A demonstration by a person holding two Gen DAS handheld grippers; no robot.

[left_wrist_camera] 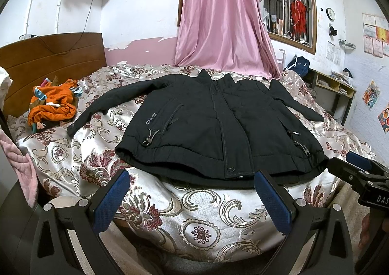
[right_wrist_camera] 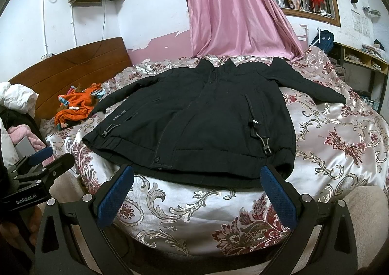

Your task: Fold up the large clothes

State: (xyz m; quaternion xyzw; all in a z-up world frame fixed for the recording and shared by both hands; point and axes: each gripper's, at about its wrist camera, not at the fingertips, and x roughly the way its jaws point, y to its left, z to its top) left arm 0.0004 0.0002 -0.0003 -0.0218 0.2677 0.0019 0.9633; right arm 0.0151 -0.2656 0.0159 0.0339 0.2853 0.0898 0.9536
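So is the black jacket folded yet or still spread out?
Spread out. The black padded jacket lies flat, front up, on the floral satin bedspread, both sleeves extended sideways, hem unfolded. Neither tool touches it.

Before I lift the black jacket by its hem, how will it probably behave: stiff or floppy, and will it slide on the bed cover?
The black jacket looks padded and soft, so it will probably sag and fold under its own weight. Its spread sleeves would likely trail behind. The bed cover looks shiny and satin-like, so the jacket may slide easily.
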